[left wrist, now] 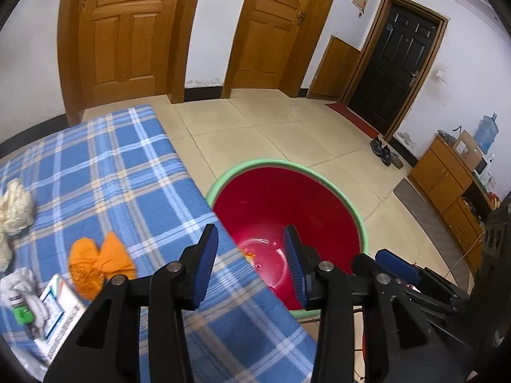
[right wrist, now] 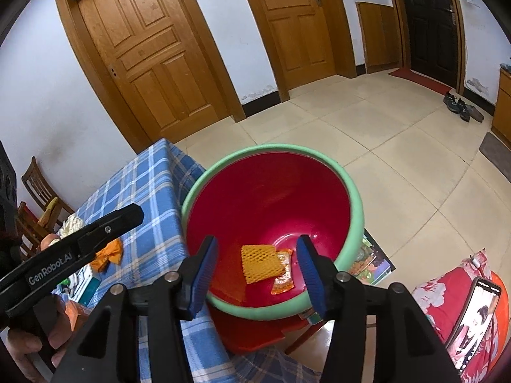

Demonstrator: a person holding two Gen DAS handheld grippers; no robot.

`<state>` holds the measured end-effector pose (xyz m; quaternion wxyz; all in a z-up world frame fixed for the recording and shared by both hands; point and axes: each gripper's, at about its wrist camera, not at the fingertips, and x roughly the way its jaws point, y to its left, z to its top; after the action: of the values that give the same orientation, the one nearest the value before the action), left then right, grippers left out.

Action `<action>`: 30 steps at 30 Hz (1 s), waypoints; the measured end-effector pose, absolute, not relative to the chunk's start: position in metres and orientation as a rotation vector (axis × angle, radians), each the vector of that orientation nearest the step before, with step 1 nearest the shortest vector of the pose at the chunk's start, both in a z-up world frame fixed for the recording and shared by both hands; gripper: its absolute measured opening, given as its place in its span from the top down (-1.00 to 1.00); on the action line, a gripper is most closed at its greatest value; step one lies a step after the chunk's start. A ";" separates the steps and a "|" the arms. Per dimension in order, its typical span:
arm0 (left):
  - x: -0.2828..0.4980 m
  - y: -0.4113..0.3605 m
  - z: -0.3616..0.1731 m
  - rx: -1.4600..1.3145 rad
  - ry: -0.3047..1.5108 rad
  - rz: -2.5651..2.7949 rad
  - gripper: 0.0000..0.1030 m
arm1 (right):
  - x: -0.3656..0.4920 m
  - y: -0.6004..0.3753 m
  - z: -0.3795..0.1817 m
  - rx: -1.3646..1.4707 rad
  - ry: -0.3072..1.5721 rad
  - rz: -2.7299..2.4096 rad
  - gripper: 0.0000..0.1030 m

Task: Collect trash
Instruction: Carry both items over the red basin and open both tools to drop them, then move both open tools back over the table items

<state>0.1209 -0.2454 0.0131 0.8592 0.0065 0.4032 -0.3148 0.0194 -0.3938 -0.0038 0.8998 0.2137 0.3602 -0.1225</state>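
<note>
A red bin with a green rim [right wrist: 351, 198] stands beside the table; it also shows in the left wrist view [left wrist: 362, 223]. Inside lie an orange foam net [right wrist: 260, 263] and an orange snack wrapper [right wrist: 282, 279]. My right gripper [right wrist: 258, 271] is open and empty above the bin. My left gripper [left wrist: 250, 263] is open and empty over the table edge next to the bin. On the blue plaid table [left wrist: 127, 166] lie an orange crumpled wrapper [left wrist: 99, 261], a cream crumpled wad [left wrist: 16, 207], white tissue [left wrist: 22, 287] and a small box [left wrist: 60, 306].
Wooden doors [left wrist: 124, 32] line the far wall. A wooden cabinet [left wrist: 447, 178] with a water jug [left wrist: 486, 132] stands at the right. Shoes [left wrist: 383, 153] lie by the black door. A phone [right wrist: 476, 316] rests on red fabric. A wooden chair [right wrist: 38, 188] stands left of the table.
</note>
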 end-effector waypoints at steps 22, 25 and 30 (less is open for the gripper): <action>0.092 -0.134 0.030 -0.043 0.808 -0.396 -0.31 | 0.012 -0.334 0.015 0.415 0.729 -0.116 -0.57; 0.086 -0.122 0.033 -0.052 0.797 -0.374 -0.32 | 0.012 -0.324 0.015 0.411 0.731 -0.095 -0.57; 0.077 -0.101 0.035 -0.071 0.786 -0.337 -0.32 | 0.013 -0.309 0.014 0.396 0.740 -0.060 -0.59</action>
<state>0.0770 -0.1005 0.0353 0.9093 -0.0342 0.3812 -0.1635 0.0130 -0.3086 0.0144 0.9128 0.1923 0.3592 -0.0290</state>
